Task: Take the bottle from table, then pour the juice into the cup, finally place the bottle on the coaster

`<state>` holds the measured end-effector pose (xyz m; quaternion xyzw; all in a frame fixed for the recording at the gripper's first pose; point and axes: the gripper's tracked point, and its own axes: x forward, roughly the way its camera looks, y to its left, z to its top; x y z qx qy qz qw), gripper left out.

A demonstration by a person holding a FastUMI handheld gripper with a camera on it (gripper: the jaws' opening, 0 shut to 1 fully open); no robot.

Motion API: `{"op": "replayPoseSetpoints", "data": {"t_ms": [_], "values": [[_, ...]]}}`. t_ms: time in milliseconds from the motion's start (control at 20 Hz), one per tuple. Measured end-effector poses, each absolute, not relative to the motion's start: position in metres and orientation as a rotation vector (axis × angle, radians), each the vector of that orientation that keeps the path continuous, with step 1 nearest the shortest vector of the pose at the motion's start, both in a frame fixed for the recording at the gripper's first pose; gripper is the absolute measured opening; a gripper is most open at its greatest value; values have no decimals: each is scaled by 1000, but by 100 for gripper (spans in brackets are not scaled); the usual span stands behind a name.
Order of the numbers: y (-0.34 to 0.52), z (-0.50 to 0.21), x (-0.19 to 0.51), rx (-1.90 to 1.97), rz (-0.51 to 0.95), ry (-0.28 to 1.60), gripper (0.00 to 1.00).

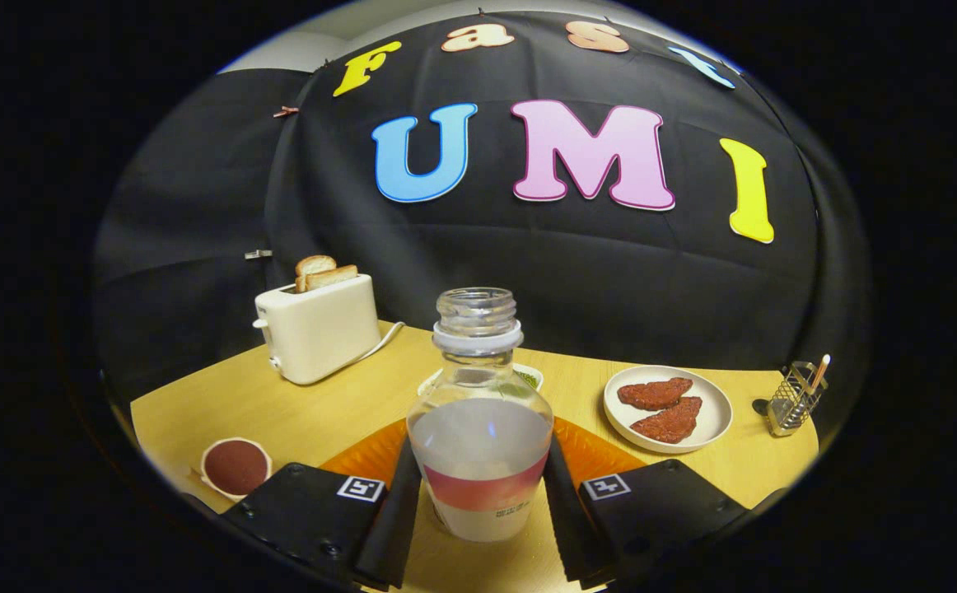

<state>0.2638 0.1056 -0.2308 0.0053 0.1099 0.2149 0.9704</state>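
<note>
A: Where's the bottle (479, 412)?
B: Upright between the fingers (392, 511) of the tongs (478, 515), uncapped, with pale juice inside. Both fingers press its sides, so the tongs are clamped on it.
A: And around it?
B: An orange coaster (590, 449) behind it on the table (338, 408), a cup (235, 467) to the left, a toaster (318, 329) beyond, and a plate (713, 424) to the right.

One bottle (479, 412), one toaster (318, 329) — two toast slices (324, 272), one plate (713, 412) — two patties (664, 408), one cup (235, 467)
</note>
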Motion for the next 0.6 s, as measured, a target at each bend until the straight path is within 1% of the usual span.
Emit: {"op": "replayPoseSetpoints", "data": {"t_ms": [300, 600], "values": [[126, -239, 277, -20, 448, 153, 73], [120, -245, 279, 6, 432, 158, 74]]}}
